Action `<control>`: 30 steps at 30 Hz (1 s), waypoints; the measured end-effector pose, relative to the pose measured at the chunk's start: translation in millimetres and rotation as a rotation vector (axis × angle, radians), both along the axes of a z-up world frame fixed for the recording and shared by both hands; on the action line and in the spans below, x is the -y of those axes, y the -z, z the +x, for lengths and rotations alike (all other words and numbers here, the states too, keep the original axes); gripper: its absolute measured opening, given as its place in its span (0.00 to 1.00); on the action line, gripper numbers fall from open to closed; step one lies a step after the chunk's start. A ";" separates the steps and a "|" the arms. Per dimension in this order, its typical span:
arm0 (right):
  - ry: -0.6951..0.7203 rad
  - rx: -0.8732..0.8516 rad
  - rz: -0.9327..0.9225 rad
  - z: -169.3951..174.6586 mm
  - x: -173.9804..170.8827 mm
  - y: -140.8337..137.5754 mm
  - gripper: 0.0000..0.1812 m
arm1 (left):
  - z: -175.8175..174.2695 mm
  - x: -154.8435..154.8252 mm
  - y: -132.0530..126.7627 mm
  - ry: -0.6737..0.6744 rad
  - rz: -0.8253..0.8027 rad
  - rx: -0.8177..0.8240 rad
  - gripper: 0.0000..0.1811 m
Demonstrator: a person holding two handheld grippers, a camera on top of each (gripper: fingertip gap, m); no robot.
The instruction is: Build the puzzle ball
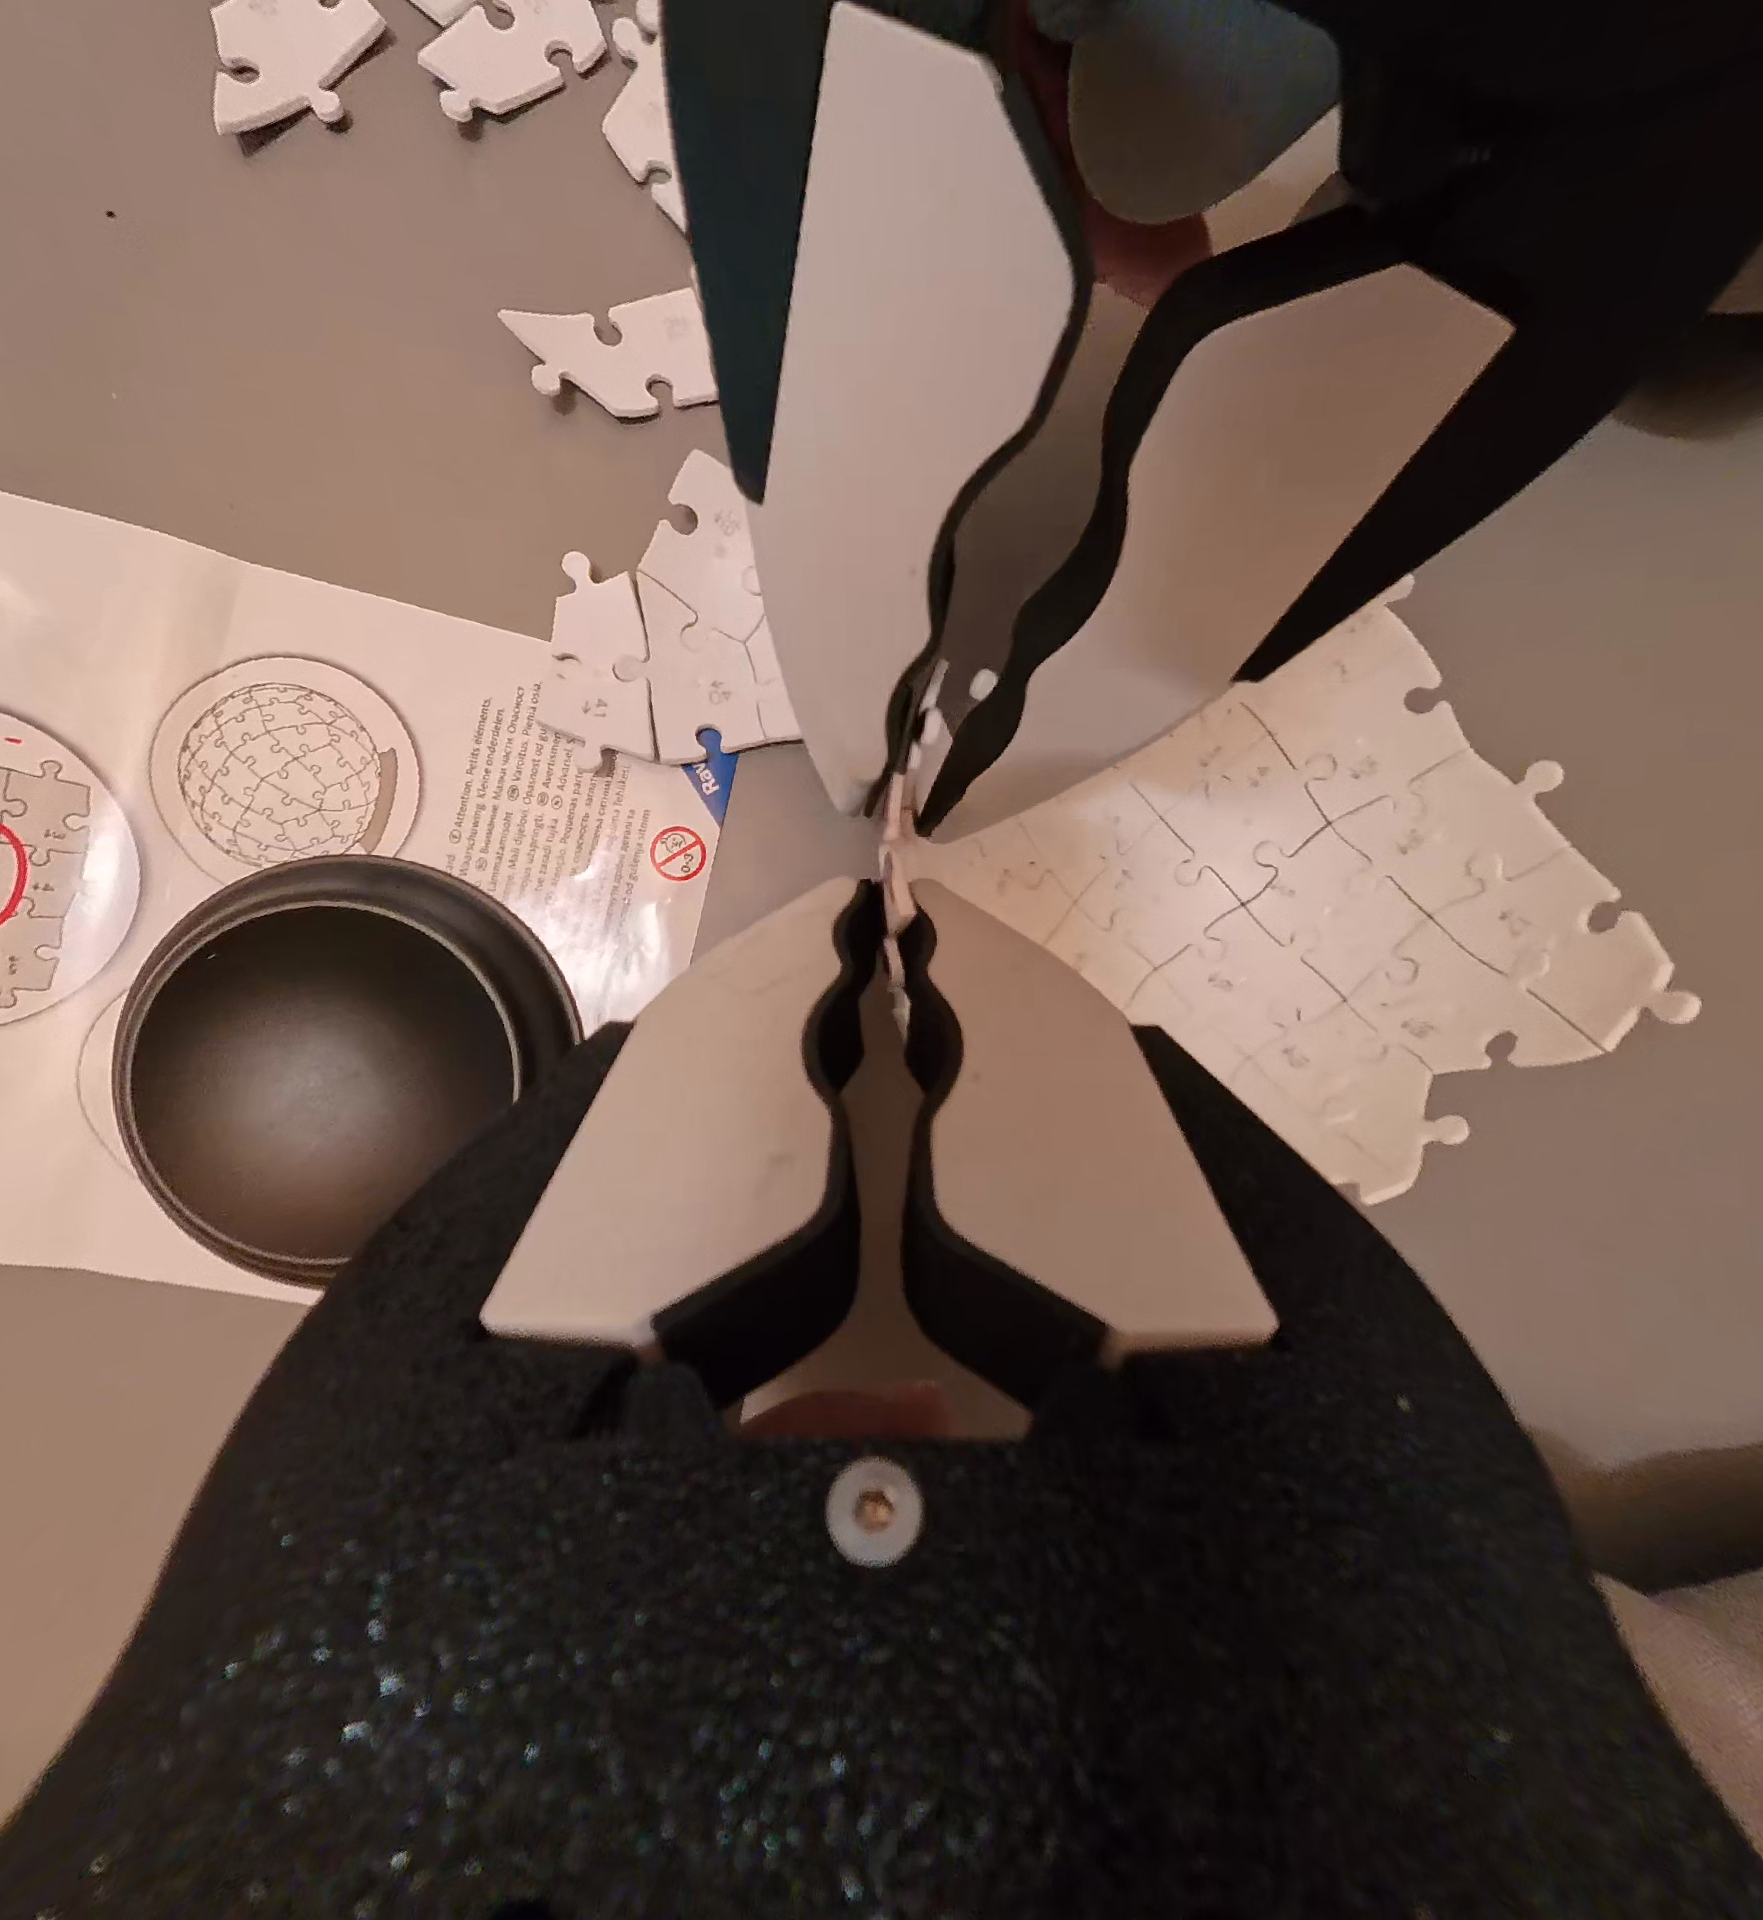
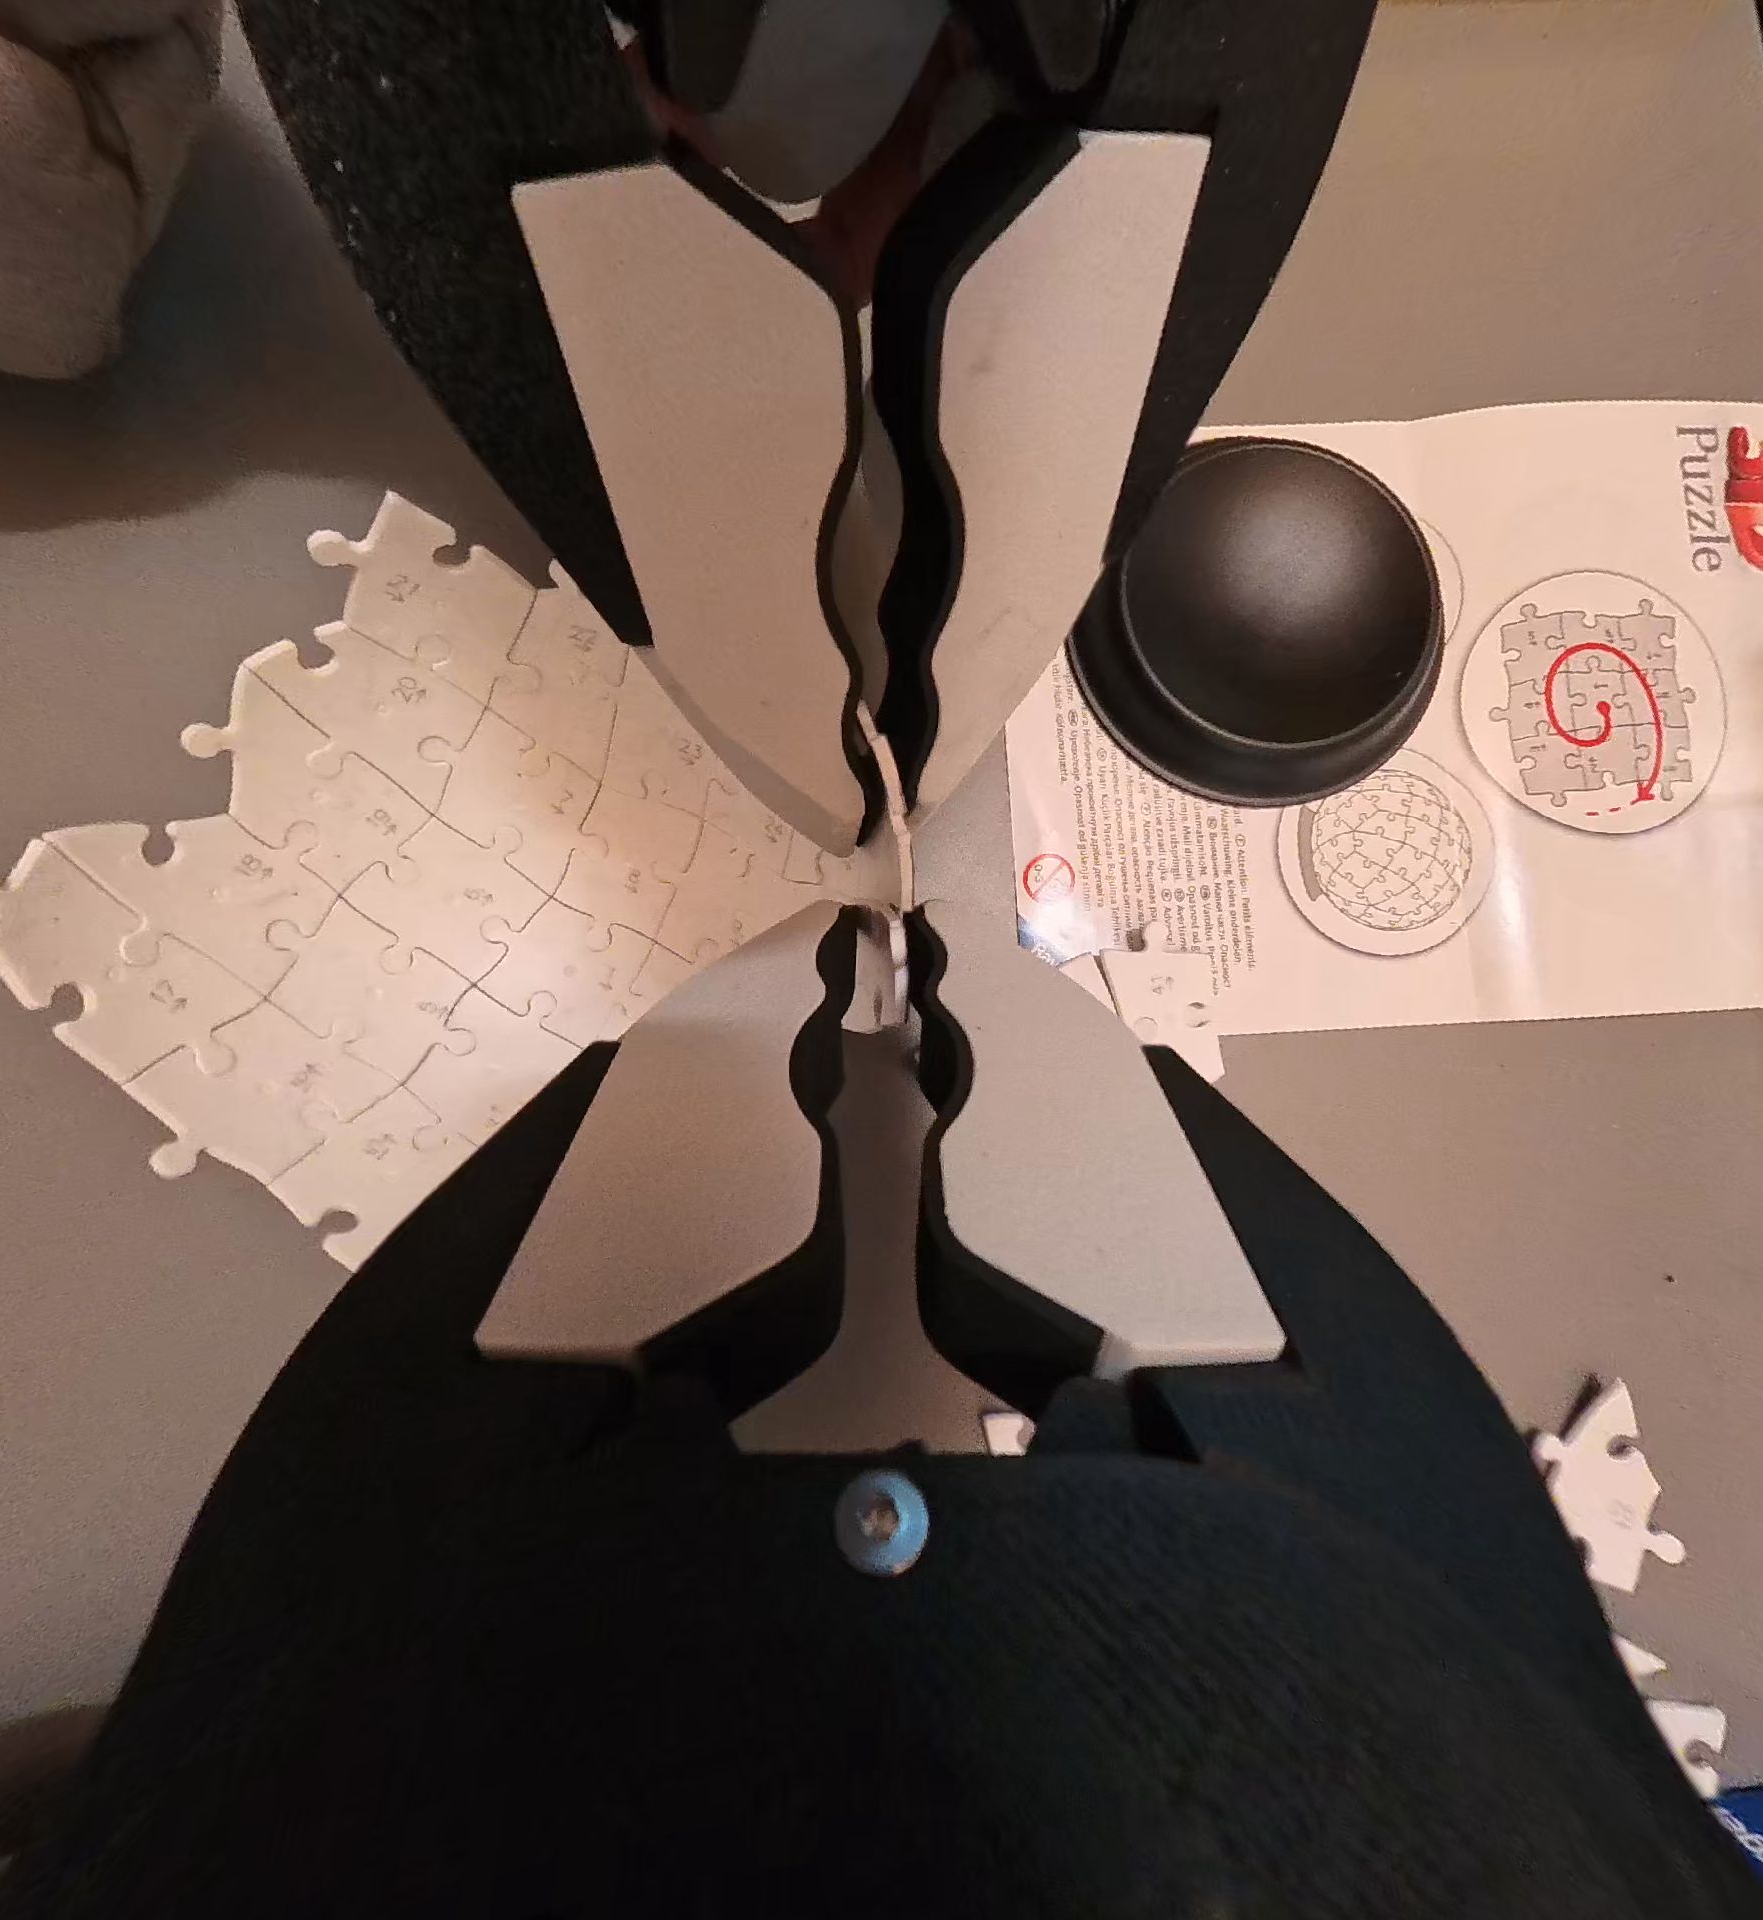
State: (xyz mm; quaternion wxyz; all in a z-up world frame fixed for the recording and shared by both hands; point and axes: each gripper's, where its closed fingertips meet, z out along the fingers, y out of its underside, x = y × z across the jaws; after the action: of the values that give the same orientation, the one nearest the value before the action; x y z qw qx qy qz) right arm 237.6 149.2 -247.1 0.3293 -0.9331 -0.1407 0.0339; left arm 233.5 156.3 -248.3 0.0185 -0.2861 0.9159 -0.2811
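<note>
My left gripper (image 1: 892, 914) and my right gripper (image 1: 908, 810) meet tip to tip above the grey table. Each is shut on a small white puzzle piece seen edge-on. The pieces (image 1: 898, 868) touch in the narrow gap between the tips. In the right wrist view my right gripper (image 2: 882, 920) comes from below and the left gripper (image 2: 887, 816) from above, with the white pieces (image 2: 882, 868) between them. A large joined section of white pieces (image 1: 1324, 894) (image 2: 389, 862) lies on the table just beside the tips.
A black round stand (image 1: 326, 1060) (image 2: 1261, 623) sits on a printed instruction sheet (image 1: 46, 582) (image 2: 1583, 914). A small joined cluster (image 1: 669, 655) overlaps the sheet's edge. Loose white pieces (image 1: 274, 62) (image 2: 1604, 1486) lie farther off. A beige cloth (image 2: 35, 187) lies at the table's edge.
</note>
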 end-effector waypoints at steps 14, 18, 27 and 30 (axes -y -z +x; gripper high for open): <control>0.008 -0.080 0.004 -2.7 1.1 0.6 0.03 | 1.3 1.3 -5.6 0.023 -0.011 0.048 0.01; 0.004 -0.103 0.007 -2.1 3.9 0.2 0.03 | 2.1 4.1 -6.3 0.026 -0.016 0.053 0.01; 0.003 -0.061 0.067 6.5 7.4 -11.7 0.08 | 3.0 2.4 -5.3 0.025 -0.002 0.058 0.01; -0.007 -0.047 0.084 5.7 5.0 -13.4 0.05 | 3.8 2.3 -4.9 0.025 0.005 0.063 0.01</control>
State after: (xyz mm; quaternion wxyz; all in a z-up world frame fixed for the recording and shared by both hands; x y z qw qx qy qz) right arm 243.3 144.2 -233.7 0.3712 -0.9169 -0.1373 0.0508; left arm 237.3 154.1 -243.4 0.0445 -0.2657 0.9190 -0.2877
